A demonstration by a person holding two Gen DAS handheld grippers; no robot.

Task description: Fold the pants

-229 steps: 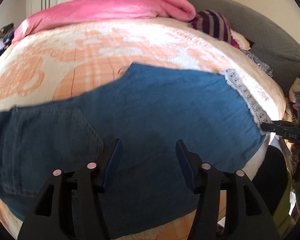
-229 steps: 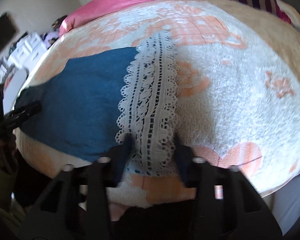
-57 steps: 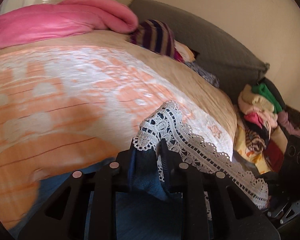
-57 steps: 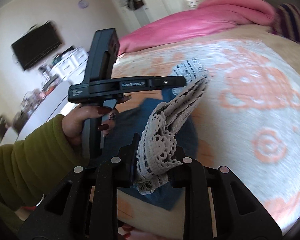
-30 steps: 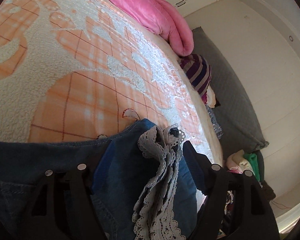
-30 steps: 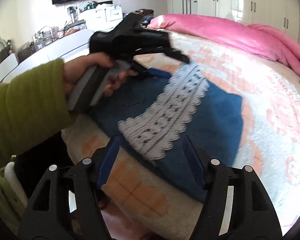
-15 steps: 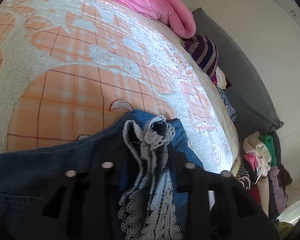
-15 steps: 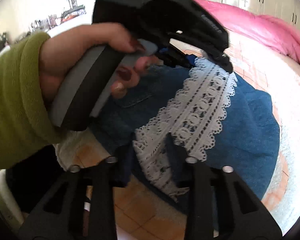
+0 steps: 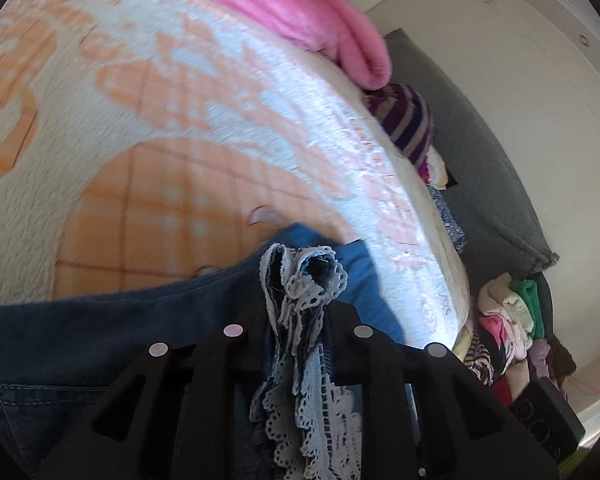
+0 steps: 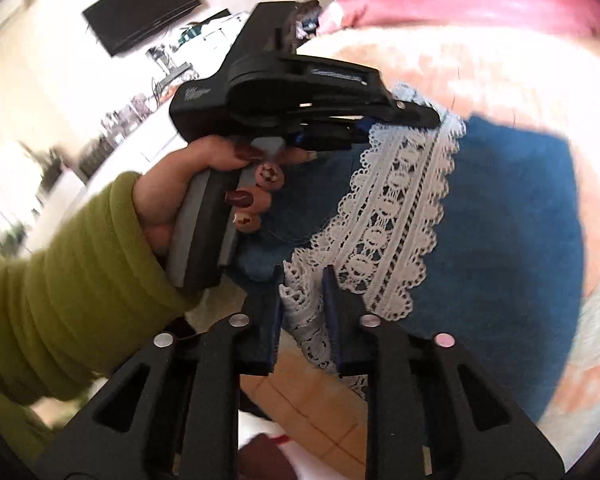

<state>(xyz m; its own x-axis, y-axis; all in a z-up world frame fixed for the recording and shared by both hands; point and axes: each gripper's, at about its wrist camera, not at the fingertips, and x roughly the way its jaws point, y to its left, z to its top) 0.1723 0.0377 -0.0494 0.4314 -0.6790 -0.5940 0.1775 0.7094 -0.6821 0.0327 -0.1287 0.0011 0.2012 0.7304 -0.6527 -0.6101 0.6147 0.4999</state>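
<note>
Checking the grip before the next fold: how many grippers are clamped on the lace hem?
2. The left gripper pinches the bunched far end of the lace hem; the right gripper pinches its near end at the bed edge.

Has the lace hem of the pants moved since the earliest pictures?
Yes. The lace hem has been carried from the bed's far corner back across onto the folded denim, nearer the person's sleeve.
</note>
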